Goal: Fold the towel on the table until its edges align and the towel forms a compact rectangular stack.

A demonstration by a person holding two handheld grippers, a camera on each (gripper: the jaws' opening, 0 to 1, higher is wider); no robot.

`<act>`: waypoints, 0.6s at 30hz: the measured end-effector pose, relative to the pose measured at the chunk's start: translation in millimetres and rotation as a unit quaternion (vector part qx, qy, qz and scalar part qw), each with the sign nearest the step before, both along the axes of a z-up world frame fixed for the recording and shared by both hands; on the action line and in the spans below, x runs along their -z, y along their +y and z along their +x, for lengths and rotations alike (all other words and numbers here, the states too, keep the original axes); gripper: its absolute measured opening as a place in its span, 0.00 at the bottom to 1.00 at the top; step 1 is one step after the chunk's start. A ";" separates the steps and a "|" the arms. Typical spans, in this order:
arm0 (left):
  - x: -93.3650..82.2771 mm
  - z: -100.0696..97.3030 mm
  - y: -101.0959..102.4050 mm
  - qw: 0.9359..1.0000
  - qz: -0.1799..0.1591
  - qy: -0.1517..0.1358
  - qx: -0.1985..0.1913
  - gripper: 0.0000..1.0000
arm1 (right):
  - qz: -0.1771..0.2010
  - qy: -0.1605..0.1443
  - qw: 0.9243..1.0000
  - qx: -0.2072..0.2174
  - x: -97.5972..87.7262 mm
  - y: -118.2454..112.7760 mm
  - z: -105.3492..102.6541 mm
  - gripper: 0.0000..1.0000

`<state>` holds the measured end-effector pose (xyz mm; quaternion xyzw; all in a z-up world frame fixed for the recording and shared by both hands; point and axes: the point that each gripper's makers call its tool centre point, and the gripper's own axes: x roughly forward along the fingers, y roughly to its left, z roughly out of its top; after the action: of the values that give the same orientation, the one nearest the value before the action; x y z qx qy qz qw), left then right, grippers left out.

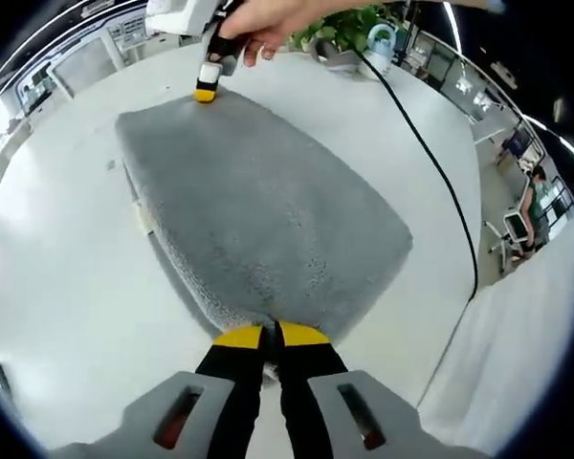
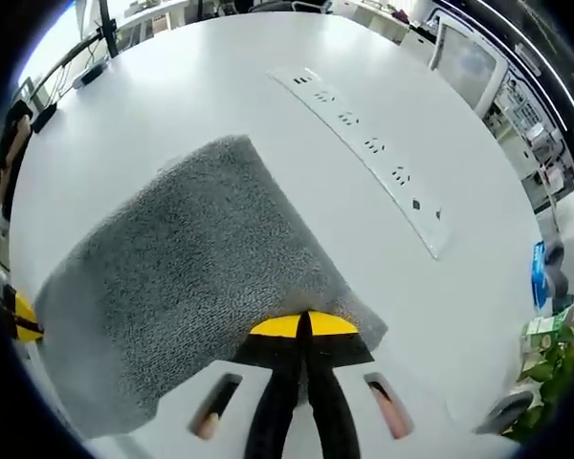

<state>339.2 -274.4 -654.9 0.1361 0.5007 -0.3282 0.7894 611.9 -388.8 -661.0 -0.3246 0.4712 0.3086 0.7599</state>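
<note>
White table (image 1: 57,249) is being covered by a part-folded grey towel (image 1: 258,210), its corners being pinched at 6 o'clock by left gripper (image 1: 272,336) and right gripper (image 2: 304,326), folds being left.

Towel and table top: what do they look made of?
Grey rectangular towel: looks like looped terry or microfibre cloth, matte, with a nubbly pile and soft rounded edges. Round white table: seems a smooth laminate or painted board, slight sheen, no grain visible. Both tongs look shut on towel corners.

Bright, even light – sharp, edges warped
</note>
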 end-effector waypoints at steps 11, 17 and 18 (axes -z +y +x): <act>-14.8 -13.1 -7.0 0.997 -0.016 -0.035 0.061 0.22 | 0.113 -0.061 0.991 0.028 -55.9 -11.6 -30.7 0.03; -26.6 -19.6 -5.5 0.992 -0.029 -0.067 0.103 0.25 | 0.150 -0.074 0.985 0.034 -72.0 -25.0 -90.3 0.12; -28.8 -19.4 -2.9 0.991 -0.029 -0.072 0.105 0.26 | 0.157 -0.074 0.984 0.038 -74.0 -26.9 -103.7 0.13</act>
<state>319.8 -277.3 -626.1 0.1881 0.4153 -0.4135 0.7881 508.3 -415.7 -587.1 -0.2057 0.3709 0.3248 0.8453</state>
